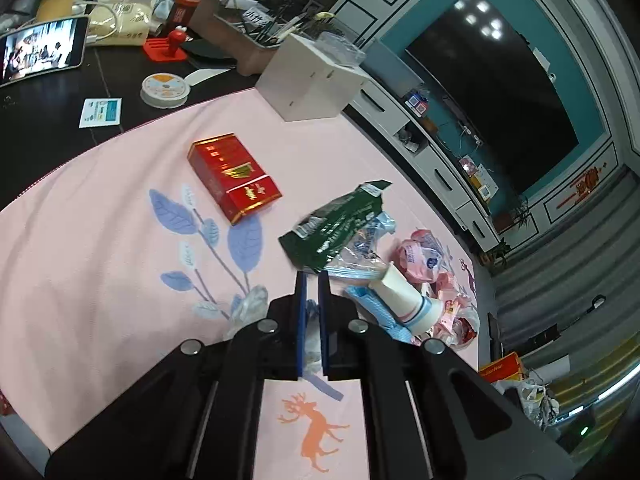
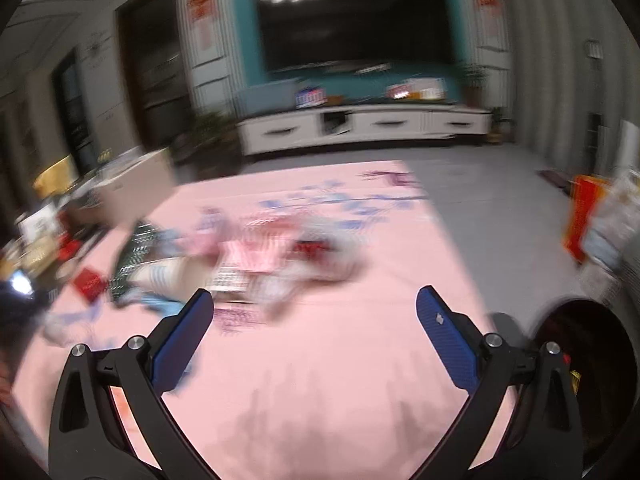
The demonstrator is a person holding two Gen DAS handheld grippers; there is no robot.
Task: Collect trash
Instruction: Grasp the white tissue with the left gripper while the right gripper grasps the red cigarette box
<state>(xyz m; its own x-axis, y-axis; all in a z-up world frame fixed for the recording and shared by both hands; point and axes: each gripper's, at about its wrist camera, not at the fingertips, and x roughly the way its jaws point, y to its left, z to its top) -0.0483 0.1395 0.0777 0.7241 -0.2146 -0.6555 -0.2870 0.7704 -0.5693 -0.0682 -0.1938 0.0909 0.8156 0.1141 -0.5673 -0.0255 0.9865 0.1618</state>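
In the left wrist view my left gripper [image 1: 313, 280] is shut on a thin clear plastic wrapper [image 1: 250, 304] that bulges out to its left above the pink tablecloth [image 1: 100, 240]. Just ahead lie a green foil packet [image 1: 332, 226], a white paper cup [image 1: 404, 300] on its side, pink wrappers [image 1: 420, 258] and a red carton [image 1: 232, 176]. In the blurred right wrist view my right gripper [image 2: 314, 312] is open and empty above the cloth, short of the trash pile [image 2: 256, 260]. A dark round bin [image 2: 588, 360] sits at its lower right.
A white box [image 1: 308, 80] stands at the cloth's far edge. Beyond it the dark table holds a phone [image 1: 40, 50], a tape roll [image 1: 164, 88], a red stand [image 1: 168, 46] and clutter. A TV [image 2: 352, 16] and cabinet [image 2: 360, 124] are across the floor.
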